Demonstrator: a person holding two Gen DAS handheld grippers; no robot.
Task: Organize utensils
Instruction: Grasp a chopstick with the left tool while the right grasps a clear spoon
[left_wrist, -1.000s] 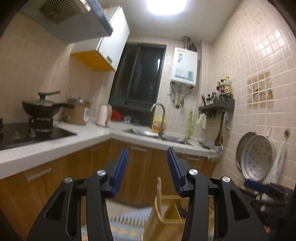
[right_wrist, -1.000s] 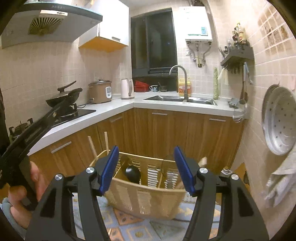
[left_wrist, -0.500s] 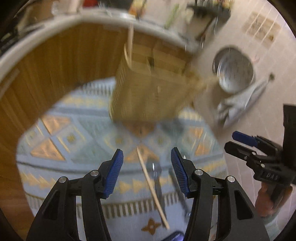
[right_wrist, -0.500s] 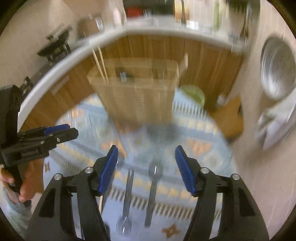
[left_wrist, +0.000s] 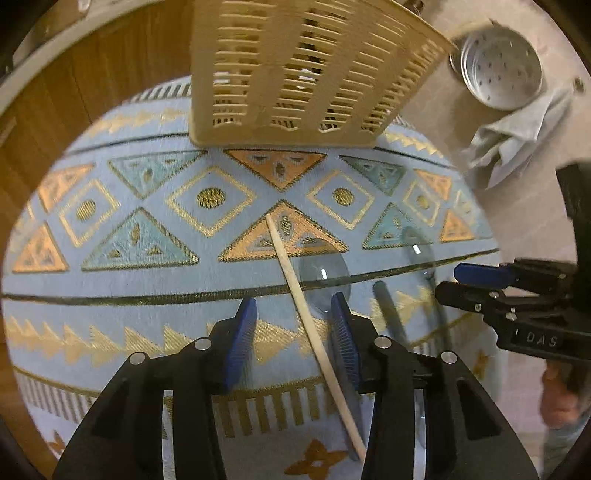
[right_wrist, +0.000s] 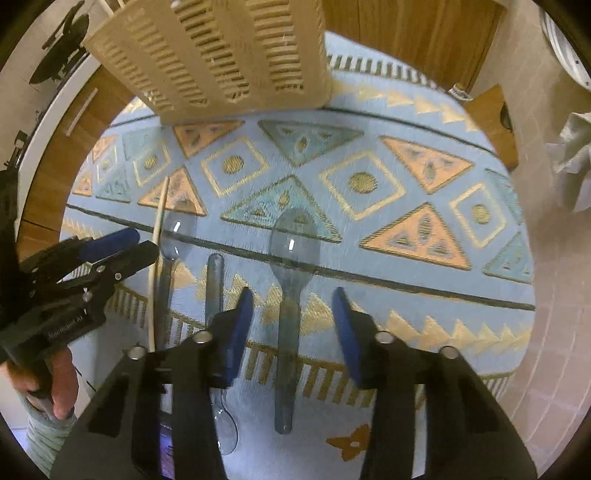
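Observation:
A beige slatted utensil basket (left_wrist: 295, 70) stands at the far edge of a blue patterned rug (left_wrist: 147, 206); it also shows in the right wrist view (right_wrist: 221, 55). A wooden chopstick (left_wrist: 306, 306) lies on the rug between my open left gripper's (left_wrist: 293, 328) fingers, beside a clear plastic spoon (left_wrist: 323, 273). My right gripper (right_wrist: 293, 321) is open above another clear spoon (right_wrist: 290, 280). Two more clear utensils (right_wrist: 214, 280) and the chopstick (right_wrist: 157, 258) lie to its left. Both grippers are empty.
Wooden cabinets (right_wrist: 406, 33) stand behind the rug. A perforated metal steamer tray (left_wrist: 498, 70) and a grey cloth (left_wrist: 509, 140) are against the tiled wall on the right. A brown object (right_wrist: 491, 122) sits by the rug's far right corner.
Both grippers have tipped down from looking across the kitchen to looking at the rug, and have come lower and closer to the utensils. Both stay open.

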